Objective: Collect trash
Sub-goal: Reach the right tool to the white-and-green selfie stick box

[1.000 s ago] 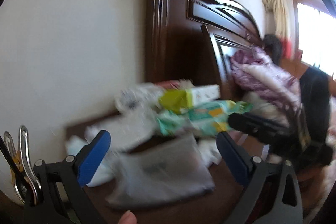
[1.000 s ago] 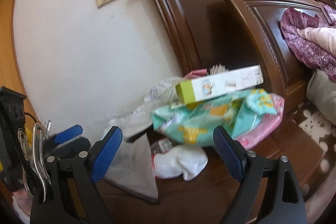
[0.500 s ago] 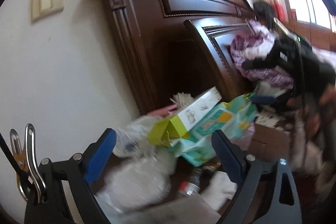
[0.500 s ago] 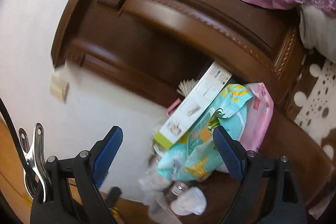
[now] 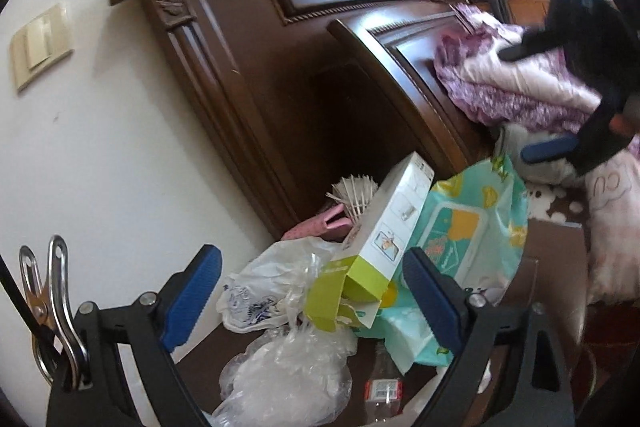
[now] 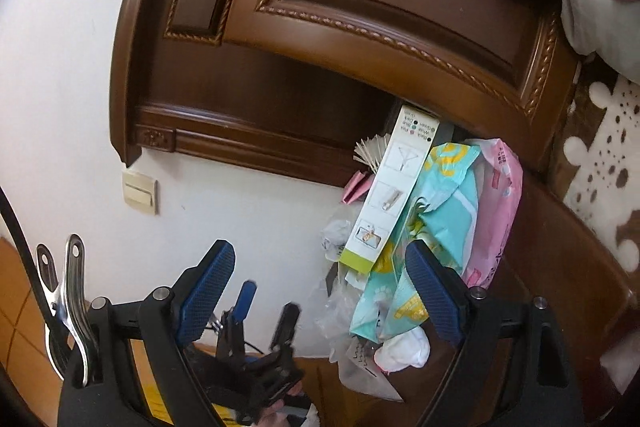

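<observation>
Beside the headboard (image 5: 304, 75) — litter covers a dark nightstand (image 5: 532, 267)

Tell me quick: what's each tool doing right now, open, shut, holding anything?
Left tool: open, holding nothing; the trash pile lies beyond its pads.
Right tool: open, holding nothing.

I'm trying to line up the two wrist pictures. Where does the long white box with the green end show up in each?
Left wrist: the white and green box is at lower centre, slanting up to the right, green end lowest, on the teal wipes pack.
Right wrist: the box stands nearly upright, right of centre.
Shared landmark: the wall switch.
</observation>
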A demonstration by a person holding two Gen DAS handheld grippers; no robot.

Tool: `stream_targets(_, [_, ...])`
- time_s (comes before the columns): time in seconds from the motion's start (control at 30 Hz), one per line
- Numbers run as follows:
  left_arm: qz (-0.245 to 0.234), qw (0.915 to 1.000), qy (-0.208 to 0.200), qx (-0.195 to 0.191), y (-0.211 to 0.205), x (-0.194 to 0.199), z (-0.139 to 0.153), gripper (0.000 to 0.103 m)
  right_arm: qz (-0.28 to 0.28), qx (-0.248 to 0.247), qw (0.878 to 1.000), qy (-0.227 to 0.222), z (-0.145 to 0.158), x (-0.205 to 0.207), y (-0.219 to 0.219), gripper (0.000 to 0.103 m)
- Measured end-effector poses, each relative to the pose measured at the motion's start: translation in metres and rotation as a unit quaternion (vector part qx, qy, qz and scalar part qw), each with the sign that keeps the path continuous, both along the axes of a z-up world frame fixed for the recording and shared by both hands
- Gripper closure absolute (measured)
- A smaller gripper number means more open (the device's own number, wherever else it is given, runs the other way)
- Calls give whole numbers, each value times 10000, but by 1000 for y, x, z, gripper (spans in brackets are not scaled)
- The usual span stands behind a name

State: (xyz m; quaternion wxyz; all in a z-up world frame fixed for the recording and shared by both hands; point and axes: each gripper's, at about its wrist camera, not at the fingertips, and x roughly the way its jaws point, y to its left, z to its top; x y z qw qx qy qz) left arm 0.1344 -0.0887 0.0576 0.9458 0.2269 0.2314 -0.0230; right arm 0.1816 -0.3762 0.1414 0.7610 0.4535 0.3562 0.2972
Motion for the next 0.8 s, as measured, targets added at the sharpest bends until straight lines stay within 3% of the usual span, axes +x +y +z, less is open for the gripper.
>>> stream_targets(0.27, [-155, 9982, 225, 539, -18, 41, -33, 10, -59, -314, 9995, -23, 19, 6, 25, 13])
stream_targets(0.33, [-186, 9973, 356, 620, -23, 53, -42, 15, -105, -493, 9984, 252, 10, 31, 33, 17])
stream_targets(0.43, [-244, 9956, 495, 751, -29, 66, -55, 17, -52, -707, 9940, 832, -14, 72, 44, 32])
stream_targets(0.63, [-259, 9968, 537, 533, -30, 80, -62, 18, -260, -1051, 9875, 1144, -23, 107, 53, 33])
stream_targets(0.8, [-245, 9954, 323, 871, -32, 72, -63, 18, -275, -854, 9888, 1195, -31, 102, 54, 32])
